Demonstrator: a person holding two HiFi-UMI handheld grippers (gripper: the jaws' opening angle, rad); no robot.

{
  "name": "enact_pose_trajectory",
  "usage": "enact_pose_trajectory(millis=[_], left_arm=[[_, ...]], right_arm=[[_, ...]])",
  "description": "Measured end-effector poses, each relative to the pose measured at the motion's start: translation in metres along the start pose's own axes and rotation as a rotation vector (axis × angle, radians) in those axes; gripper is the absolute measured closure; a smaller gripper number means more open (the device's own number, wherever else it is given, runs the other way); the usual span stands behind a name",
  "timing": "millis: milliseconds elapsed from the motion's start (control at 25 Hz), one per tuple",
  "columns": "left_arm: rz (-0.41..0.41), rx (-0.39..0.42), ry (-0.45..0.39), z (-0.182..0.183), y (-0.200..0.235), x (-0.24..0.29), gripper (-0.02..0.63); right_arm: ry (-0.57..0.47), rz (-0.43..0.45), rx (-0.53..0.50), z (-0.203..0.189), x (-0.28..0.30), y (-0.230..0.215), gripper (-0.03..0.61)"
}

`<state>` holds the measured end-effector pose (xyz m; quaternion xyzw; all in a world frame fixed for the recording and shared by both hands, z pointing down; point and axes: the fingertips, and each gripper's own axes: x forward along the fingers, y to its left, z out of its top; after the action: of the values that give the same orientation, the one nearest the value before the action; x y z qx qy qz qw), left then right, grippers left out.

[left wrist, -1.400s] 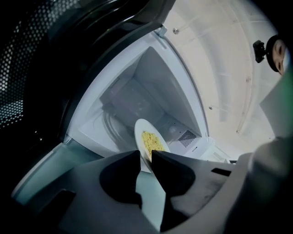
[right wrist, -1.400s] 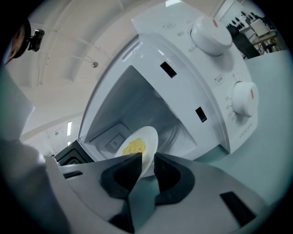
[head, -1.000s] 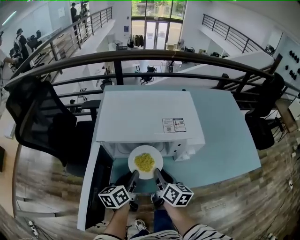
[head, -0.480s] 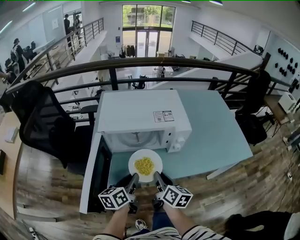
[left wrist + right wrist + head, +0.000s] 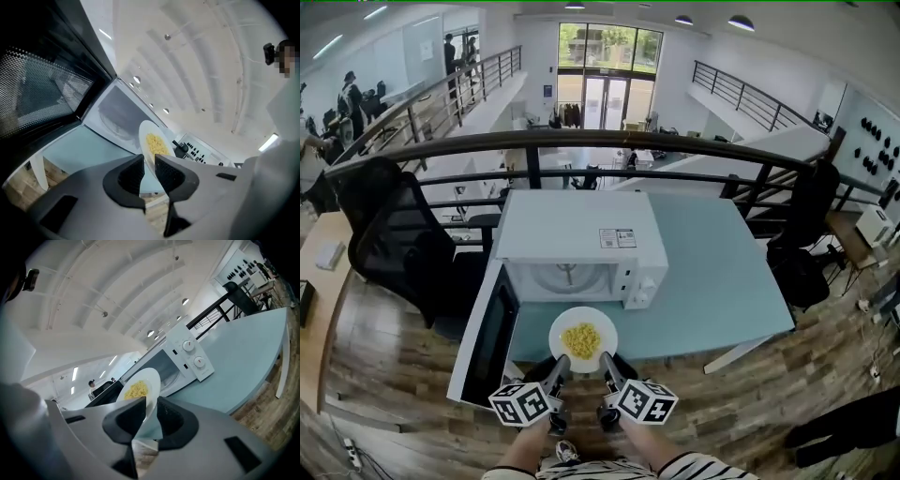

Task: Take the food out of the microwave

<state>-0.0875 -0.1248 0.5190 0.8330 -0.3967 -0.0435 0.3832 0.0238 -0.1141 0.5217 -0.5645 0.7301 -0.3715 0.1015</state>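
Two claws: left claw and right claw, each clamped on the near rim of the round white plate.
Plate: outside the white microwave, before its open cavity, over the pale blue worktop edge.
Food: yellow food heap at the plate's centre.
Door: black door swung open at the left.

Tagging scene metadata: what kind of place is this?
Probably an open-plan office mezzanine: a black railing overlooks a lower level, an office chair stands beside the table, and a microwave sits on it.
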Motion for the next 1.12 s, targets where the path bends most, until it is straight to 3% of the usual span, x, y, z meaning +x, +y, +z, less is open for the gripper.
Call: enact_pose_trajectory(millis=[1120], left_arm=[[0.131,-0.072,-0.128,-0.11,-0.088,-0.08,0.534]], right_arm=[[0.151,0.125,-0.02,-0.034,-0.134,-0.021,0.495]])
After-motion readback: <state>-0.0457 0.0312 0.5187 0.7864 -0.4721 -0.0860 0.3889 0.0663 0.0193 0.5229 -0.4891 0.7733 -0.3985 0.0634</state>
